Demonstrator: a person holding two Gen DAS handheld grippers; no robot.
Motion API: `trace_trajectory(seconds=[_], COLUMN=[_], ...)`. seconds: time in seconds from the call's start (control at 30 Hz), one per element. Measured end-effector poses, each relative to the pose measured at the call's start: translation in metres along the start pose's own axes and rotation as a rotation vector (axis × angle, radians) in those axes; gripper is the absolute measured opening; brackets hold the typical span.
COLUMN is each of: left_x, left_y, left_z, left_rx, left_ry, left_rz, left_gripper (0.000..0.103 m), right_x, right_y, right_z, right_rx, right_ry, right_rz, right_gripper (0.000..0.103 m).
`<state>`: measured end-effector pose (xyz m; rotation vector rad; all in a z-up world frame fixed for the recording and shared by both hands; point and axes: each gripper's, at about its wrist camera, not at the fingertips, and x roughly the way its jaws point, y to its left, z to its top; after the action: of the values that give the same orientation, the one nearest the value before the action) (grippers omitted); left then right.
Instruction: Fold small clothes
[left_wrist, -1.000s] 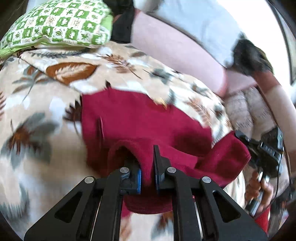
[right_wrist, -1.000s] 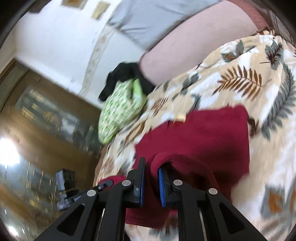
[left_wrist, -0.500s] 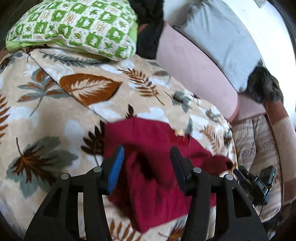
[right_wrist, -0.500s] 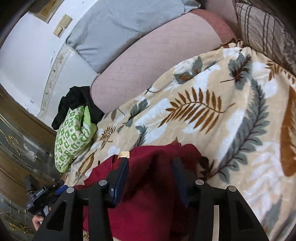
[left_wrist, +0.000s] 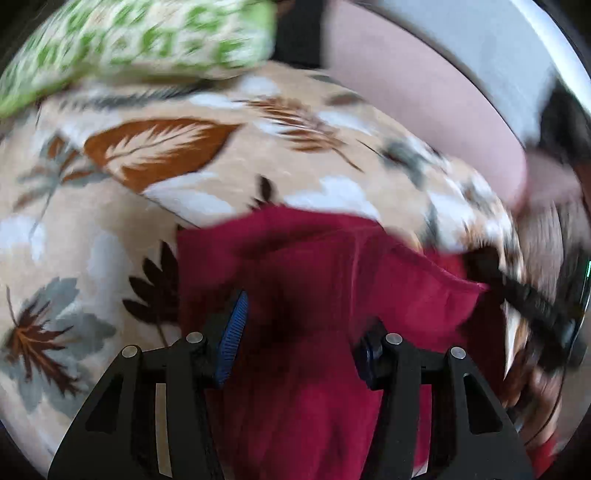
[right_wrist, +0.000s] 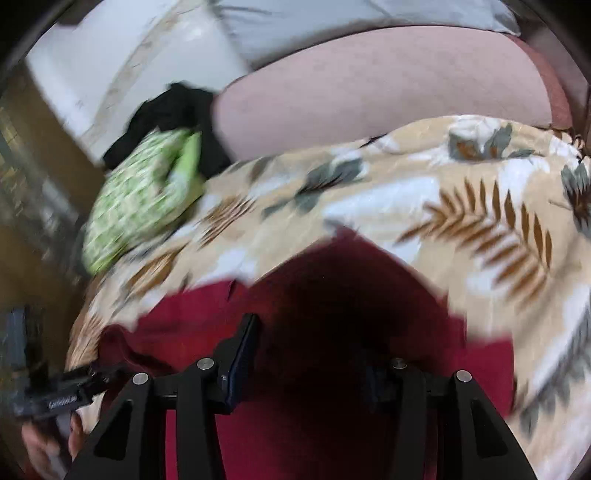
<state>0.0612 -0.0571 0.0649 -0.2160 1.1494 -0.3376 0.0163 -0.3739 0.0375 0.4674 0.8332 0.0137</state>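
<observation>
A dark red garment (left_wrist: 314, 266) lies bunched on a leaf-patterned blanket (left_wrist: 155, 155). It also shows in the right wrist view (right_wrist: 332, 288). My left gripper (left_wrist: 299, 332) is open, its jaws wide apart just above the cloth and holding nothing. My right gripper (right_wrist: 310, 350) is open too, low over the other side of the garment, jaws spread and empty. The right gripper shows at the right edge of the left wrist view (left_wrist: 528, 306). The left gripper shows at the lower left of the right wrist view (right_wrist: 55, 398). Both views are blurred.
A green and white patterned pillow (left_wrist: 140, 44) lies at the far left of the blanket, with black clothing (right_wrist: 173, 114) behind it. A pink sofa back (right_wrist: 369, 88) and a grey cushion (right_wrist: 314, 22) run along the far side. A wooden cabinet (right_wrist: 26, 184) stands at left.
Both grippers were shut on the red garment a second ago, then opened and let it drop. Since then both have moved lower and closer over the cloth, still open.
</observation>
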Motion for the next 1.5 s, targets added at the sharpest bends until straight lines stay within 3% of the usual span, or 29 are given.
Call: trace_trajectory(seconds=[0.1, 0.2, 0.33, 0.43, 0.6, 0.63, 0.67, 0.73, 0.83, 0.93, 1.07, 1.13, 1.2, 1.3, 1.4, 1.47, 1.5], left_x=[-0.014, -0.037, -0.053, -0.054, -0.043, -0.039, -0.035, -0.03, -0.04, -0.048, -0.029, -0.037, -0.058, -0.08, -0.081, -0.07, -0.067], left_y=[0.016, 0.025, 0.034, 0.03, 0.021, 0.019, 0.018, 0.017, 0.013, 0.007, 0.022, 0.027, 0.025, 0.015, -0.003, -0.016, -0.017], left_z=[0.001, -0.022, -0.066, -0.096, -0.117, -0.119, -0.119, -0.113, -0.102, -0.099, -0.111, -0.11, -0.103, -0.091, -0.075, -0.063, -0.06], left_rx=[-0.016, 0.035, 0.04, 0.042, 0.022, 0.035, 0.053, 0.08, 0.134, 0.222, 0.198, 0.176, 0.194, 0.242, 0.264, 0.271, 0.265], left_ry=[-0.006, -0.003, 0.025, 0.02, 0.042, 0.046, 0.057, 0.087, 0.09, 0.07, 0.121, 0.117, 0.079, 0.021, -0.01, -0.03, -0.033], left_rz=[-0.028, -0.049, -0.069, -0.086, -0.139, -0.125, -0.111, -0.115, -0.122, -0.065, -0.065, -0.082, -0.075, -0.069, -0.053, -0.017, -0.009], left_gripper=[0.052, 0.052, 0.052, 0.052, 0.052, 0.052, 0.051, 0.035, 0.021, 0.019, 0.019, 0.018, 0.018, 0.018, 0.019, 0.019, 0.019], right_x=[-0.004, -0.05, -0.098, -0.1, -0.08, -0.075, -0.07, -0.074, -0.099, -0.118, -0.097, -0.089, -0.103, -0.136, -0.143, -0.119, -0.105], right_y=[-0.019, -0.033, -0.043, -0.044, -0.029, -0.028, -0.028, -0.03, -0.026, -0.026, -0.045, -0.058, -0.06, -0.056, -0.04, -0.026, -0.022], right_z=[0.009, -0.006, -0.059, -0.086, -0.112, -0.114, -0.115, -0.111, -0.1, -0.097, -0.118, -0.129, -0.123, -0.1, -0.071, -0.05, -0.043], right_rx=[0.087, 0.093, 0.02, -0.009, -0.044, -0.043, -0.04, -0.017, -0.051, -0.082, -0.053, -0.007, 0.019, 0.014, -0.021, -0.061, -0.073], right_ry=[0.02, -0.016, 0.015, 0.056, 0.097, 0.099, 0.109, 0.099, 0.052, 0.033, 0.115, 0.152, 0.133, 0.029, -0.046, -0.049, -0.048], right_rz=[-0.007, 0.044, -0.028, -0.051, 0.029, 0.03, 0.023, 0.044, 0.036, 0.018, -0.056, -0.04, -0.015, -0.103, -0.057, -0.086, -0.11], right_gripper=[0.047, 0.047, 0.048, 0.048, 0.048, 0.037, 0.025, 0.015, 0.009, 0.008, 0.008, 0.008, 0.008, 0.008, 0.02, 0.059, 0.062])
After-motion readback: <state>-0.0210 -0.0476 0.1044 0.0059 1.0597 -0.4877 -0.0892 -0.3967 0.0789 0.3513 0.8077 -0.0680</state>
